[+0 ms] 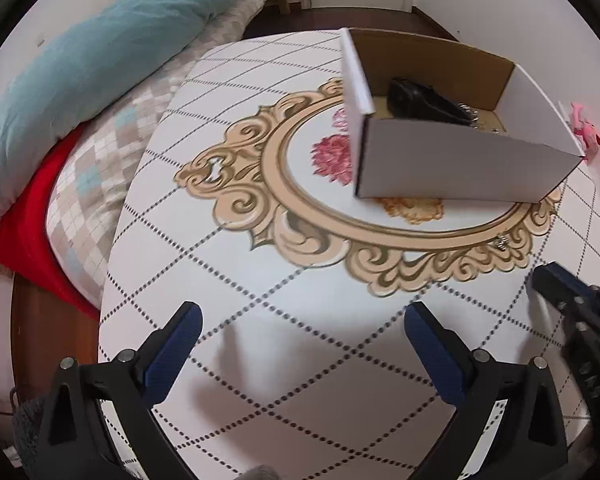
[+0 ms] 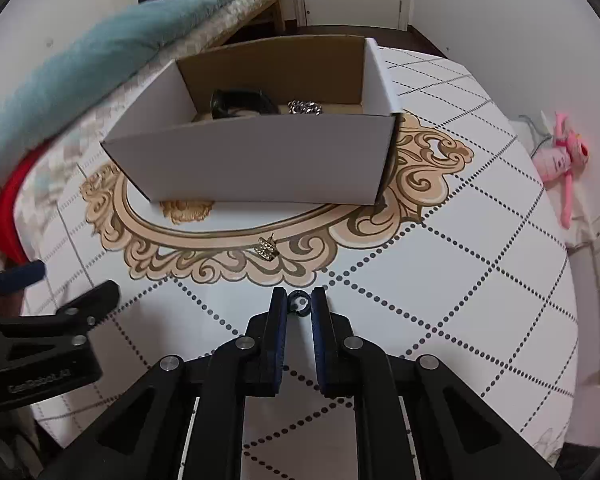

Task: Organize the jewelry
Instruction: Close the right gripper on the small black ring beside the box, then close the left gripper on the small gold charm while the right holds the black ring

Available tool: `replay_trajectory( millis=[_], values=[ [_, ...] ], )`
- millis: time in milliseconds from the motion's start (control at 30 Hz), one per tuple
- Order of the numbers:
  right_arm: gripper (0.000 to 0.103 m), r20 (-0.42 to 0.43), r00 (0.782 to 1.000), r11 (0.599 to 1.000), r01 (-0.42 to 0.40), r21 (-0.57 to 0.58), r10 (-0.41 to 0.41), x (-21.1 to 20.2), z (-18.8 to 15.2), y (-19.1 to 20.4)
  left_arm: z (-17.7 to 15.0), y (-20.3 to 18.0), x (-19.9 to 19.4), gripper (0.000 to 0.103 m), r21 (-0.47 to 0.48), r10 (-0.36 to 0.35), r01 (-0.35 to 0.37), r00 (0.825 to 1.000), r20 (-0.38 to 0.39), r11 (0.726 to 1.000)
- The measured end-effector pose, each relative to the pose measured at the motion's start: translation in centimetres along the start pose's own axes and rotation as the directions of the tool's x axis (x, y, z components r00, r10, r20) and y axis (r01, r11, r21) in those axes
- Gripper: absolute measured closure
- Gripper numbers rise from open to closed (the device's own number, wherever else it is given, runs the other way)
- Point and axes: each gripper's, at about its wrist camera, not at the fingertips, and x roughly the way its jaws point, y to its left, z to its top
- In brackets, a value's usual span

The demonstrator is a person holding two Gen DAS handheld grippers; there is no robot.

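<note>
1. Nearest the right wrist camera, the right gripper [image 2: 299,305] fills the lower centre of the frame, its fingers [image 2: 278,320] drawn close and pinching a small dark ring [image 2: 299,303] at their tips.
2. In the left wrist view the left gripper [image 1: 300,320] sits at the bottom of the frame with its blue-padded fingers [image 1: 176,344] spread wide and nothing between them; its body is cut off by the lower edge.
3. A gold stud earring [image 2: 267,247] lies on the table [image 2: 480,280], on the ornate printed border at frame centre, between the ring and the box. In the left view it is only a tiny glint [image 1: 501,242] at right.
4. The white cardboard box [image 2: 260,160] stands in the upper middle. Its near wall hides most of the floor; a black item [image 2: 240,102], hard to identify, and a silver chain [image 2: 305,107] show over the rim.
5. A teal blanket [image 1: 80,80] and a red cloth [image 1: 36,232] lie on the bed at left.
6. A pink plush toy [image 2: 564,156] hangs at the right edge, partly blurred.
</note>
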Motion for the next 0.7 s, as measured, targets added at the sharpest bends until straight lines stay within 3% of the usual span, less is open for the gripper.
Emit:
replay_trajectory(
  millis=[167, 367, 533, 667, 700],
  values=[
    [0.091, 0.046, 0.999, 0.992, -0.027, 0.124, 0.021, -2.4, 0.3, -4.1, 0.9, -2.8, -0.4, 0.000, 0.024, -0.078, 0.077, 0.997, 0.012, 0.997],
    [0.091, 0.059, 0.998, 0.979, 0.002, 0.205, -0.014, -3.4, 0.5, -7.3, 1.8, -7.6, -0.6, 0.003, 0.097, -0.163, 0.158, 0.985, 0.047, 0.983],
    [0.090, 0.055, 0.998, 0.971, 0.014, 0.240, -0.028, -3.5, 0.4, -9.0, 2.3, -10.8, 0.0, 0.027, 0.164, -0.179, 0.170, 0.983, 0.046, 0.972],
    [0.090, 0.066, 0.997, 0.967, 0.012, 0.253, -0.030, -3.7, 0.7, -9.6, 2.5, -11.7, 0.6, 0.066, 0.185, -0.191, 0.183, 0.981, 0.025, 0.965],
    [0.090, 0.068, 0.997, 0.967, 0.013, 0.255, -0.031, -3.8, 0.7, -9.7, 2.5, -11.7, 0.6, 0.070, 0.192, -0.192, 0.182, 0.981, 0.034, 0.964]
  ],
)
